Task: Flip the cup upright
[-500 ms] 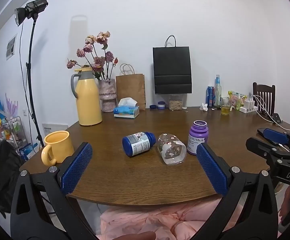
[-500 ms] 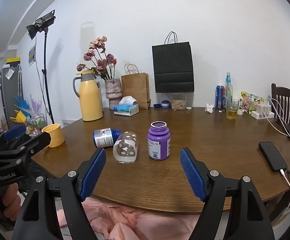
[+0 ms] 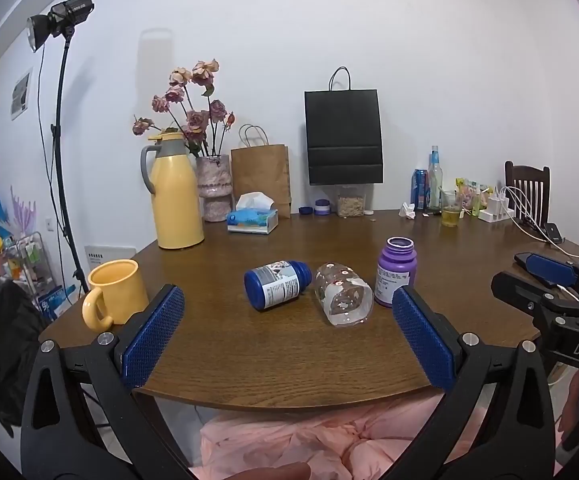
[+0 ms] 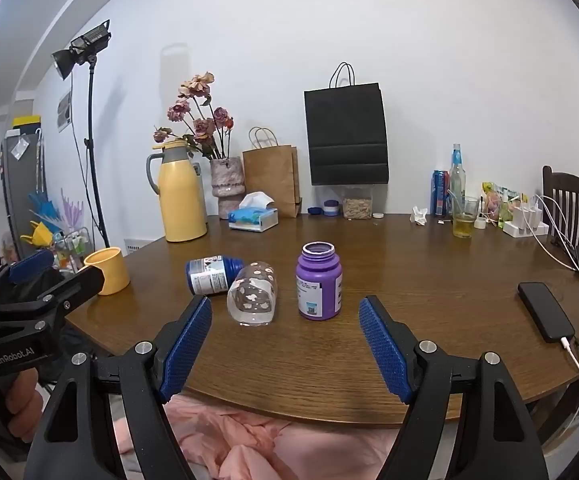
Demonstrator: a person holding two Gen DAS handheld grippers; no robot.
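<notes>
A clear glass cup [image 3: 343, 298] with a pink flower print lies on its side on the brown table [image 3: 289, 356], its mouth toward me. It also shows in the right wrist view [image 4: 253, 294]. My left gripper [image 3: 287, 334] is open and empty, held short of the cup near the table's front edge. My right gripper [image 4: 285, 344] is open and empty, also short of the cup. Each gripper shows in the other's view: the right one [image 3: 549, 280] and the left one [image 4: 37, 276].
A blue bottle [image 3: 277, 284] lies on its side touching the cup's left. A purple bottle [image 3: 395, 276] stands just right of it. A yellow mug [image 3: 115, 294] stands at the left edge. A black phone [image 4: 545, 312] lies right. Thermos, vase, bags and bottles line the back.
Both grippers have barely moved. The cup and bottles lie as before.
</notes>
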